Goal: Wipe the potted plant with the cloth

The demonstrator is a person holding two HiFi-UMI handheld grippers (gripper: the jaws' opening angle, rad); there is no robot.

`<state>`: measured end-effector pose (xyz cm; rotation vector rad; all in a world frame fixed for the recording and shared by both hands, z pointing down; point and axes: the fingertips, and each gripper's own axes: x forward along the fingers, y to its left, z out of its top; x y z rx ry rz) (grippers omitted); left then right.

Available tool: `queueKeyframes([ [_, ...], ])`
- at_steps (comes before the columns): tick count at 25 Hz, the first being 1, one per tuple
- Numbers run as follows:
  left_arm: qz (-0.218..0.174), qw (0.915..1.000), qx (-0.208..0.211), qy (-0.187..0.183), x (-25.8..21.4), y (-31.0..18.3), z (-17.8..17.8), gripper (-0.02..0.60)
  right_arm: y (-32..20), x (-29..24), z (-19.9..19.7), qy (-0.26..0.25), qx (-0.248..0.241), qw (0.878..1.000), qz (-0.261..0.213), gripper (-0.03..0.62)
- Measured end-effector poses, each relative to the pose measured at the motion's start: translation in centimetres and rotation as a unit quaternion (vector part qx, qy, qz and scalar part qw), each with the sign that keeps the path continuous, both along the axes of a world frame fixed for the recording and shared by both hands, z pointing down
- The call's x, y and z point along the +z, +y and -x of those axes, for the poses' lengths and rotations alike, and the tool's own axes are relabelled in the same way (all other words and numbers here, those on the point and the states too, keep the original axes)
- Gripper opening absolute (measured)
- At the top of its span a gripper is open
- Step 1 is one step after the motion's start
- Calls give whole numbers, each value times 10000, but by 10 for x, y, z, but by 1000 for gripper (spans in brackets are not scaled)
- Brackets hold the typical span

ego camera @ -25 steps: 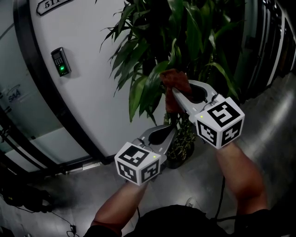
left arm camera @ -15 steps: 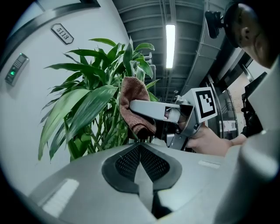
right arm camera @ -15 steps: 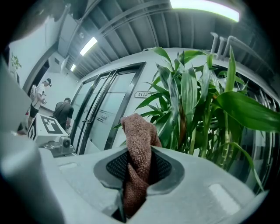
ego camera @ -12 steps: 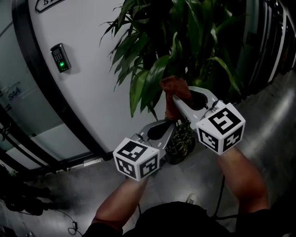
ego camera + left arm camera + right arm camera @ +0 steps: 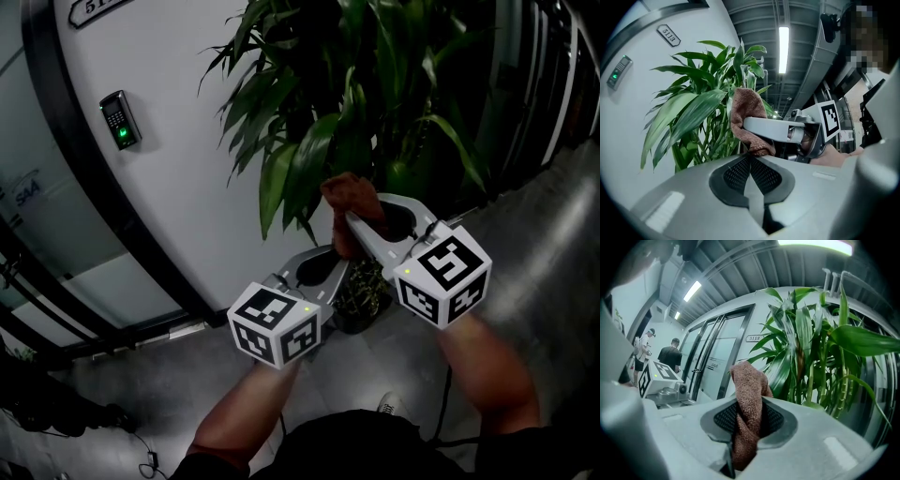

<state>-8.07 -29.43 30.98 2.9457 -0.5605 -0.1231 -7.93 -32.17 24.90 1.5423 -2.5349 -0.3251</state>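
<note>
Well, from the head view, the person is holding both grippers out toward the potted plant (image 5: pixel 309 159), which is filling the frame from 11 to 2 o'clock. The right gripper (image 5: pixel 349 221) is reaching in from 4 o'clock and pinching a brown cloth (image 5: pixel 349 192), with the bunched cloth sitting just under a broad drooping leaf near the centre; I cannot tell whether the two are touching. The left gripper (image 5: pixel 330 251) is pointing up from 7 o'clock, its tips just below the cloth. An access reader (image 5: pixel 120 122) is glowing green on the white wall (image 5: pixel 178 187) at 10 o'clock, and grey floor (image 5: pixel 534 262) is showing at 4 o'clock.

Looking along the left gripper, its jaws are pressing together with nothing between them. The right gripper is crossing in from 3 o'clock, carrying the cloth in front of the leaves at centre. A ceiling light (image 5: pixel 783 40) is shining at 12 o'clock, and a number plate (image 5: pixel 668 33) is sitting at 10 o'clock.

Looking along the right gripper, its jaws are clamping the cloth, which is standing up out of them at centre. The plant is spreading from 1 to 4 o'clock, the left gripper's marker cube (image 5: pixel 656 376) is showing at 9 o'clock, and two people (image 5: pixel 670 355) are standing beyond it by glass doors (image 5: pixel 712 357).
</note>
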Motion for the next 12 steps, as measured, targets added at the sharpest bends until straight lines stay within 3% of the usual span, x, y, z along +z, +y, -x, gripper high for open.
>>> queueKeyframes([
  [5,-28,10000,-41,10,-1,-2,3,17,11,14,5,-393,-162,9988,239,71],
  [12,-122,9999,-78,-65,0,-3,6,17,30,28,5,-440,-143,9984,317,71],
])
